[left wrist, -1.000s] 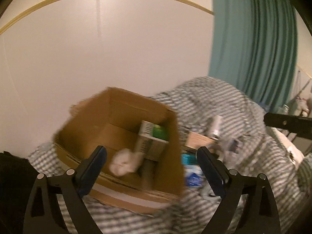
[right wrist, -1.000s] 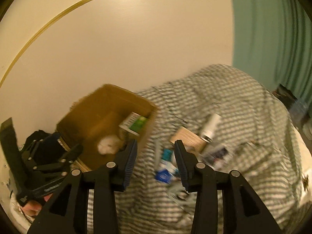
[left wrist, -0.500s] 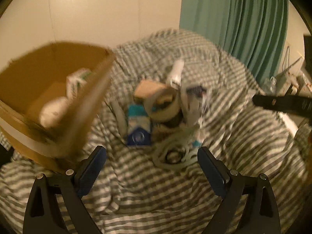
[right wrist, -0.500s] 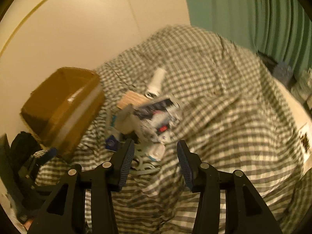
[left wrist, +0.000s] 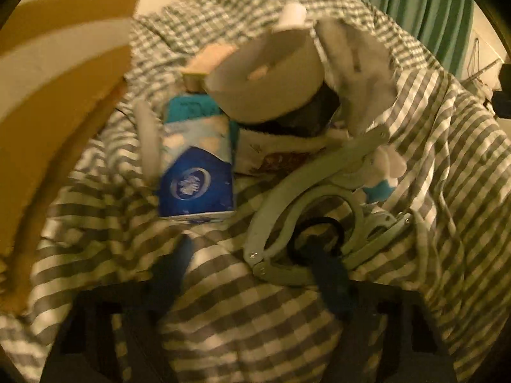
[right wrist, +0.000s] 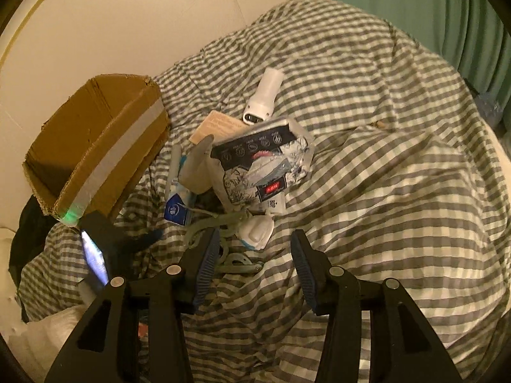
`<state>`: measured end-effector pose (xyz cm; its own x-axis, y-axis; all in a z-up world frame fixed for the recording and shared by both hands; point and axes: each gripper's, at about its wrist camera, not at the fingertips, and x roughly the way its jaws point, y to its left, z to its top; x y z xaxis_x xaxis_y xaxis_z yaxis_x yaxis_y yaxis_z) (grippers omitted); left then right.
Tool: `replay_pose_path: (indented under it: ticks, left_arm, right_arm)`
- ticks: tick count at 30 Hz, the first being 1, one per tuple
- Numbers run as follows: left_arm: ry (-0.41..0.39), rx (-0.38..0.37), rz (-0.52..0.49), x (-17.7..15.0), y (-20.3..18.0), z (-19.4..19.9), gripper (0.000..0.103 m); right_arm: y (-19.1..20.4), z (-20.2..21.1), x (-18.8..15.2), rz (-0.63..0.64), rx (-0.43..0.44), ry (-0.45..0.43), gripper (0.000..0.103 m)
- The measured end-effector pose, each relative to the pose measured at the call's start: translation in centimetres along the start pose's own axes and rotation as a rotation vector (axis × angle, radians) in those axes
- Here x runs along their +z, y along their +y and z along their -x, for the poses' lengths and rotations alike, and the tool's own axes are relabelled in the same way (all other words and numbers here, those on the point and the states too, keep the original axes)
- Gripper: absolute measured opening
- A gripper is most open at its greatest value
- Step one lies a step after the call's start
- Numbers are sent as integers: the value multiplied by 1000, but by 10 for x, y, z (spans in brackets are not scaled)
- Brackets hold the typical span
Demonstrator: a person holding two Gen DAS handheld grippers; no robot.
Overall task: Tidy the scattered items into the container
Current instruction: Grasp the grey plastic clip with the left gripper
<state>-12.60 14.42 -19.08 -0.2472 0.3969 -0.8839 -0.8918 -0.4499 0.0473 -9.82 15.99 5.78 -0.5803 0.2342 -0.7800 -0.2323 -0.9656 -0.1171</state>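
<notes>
Left wrist view: my left claw [left wrist: 255, 274] gapes over the hanger [left wrist: 306, 198], stiff, light, best pinched at its arm.

My left gripper [left wrist: 252, 274] low, jaws spread, motion-blurred. My right gripper [right wrist: 255, 265] jaws apart, gripping nothing.
</notes>
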Motion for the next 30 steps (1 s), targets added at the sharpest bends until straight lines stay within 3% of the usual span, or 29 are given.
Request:
replay_pose_path:
  ticks: [2, 11, 16, 26, 30]
  left_arm:
    - [0, -30, -9, -1, -2, -1, 28]
    - [-58, -58, -9, -16, 5, 47, 27]
    - [-89, -14, -3, -21, 16, 70, 27]
    - [-53, 94, 49, -22, 54, 54, 27]
    - [-26, 145, 77, -29, 66, 43, 27]
  right_arm:
    - [0, -7, 0, -2, -8, 21, 46]
    - [5, -29, -6, 20, -82, 77, 46]
    - [13, -42, -10, 42, -107, 100, 46]
    - [45, -92, -23, 94, -80, 192, 46]
    - [51, -112, -19, 43, -38, 211, 46]
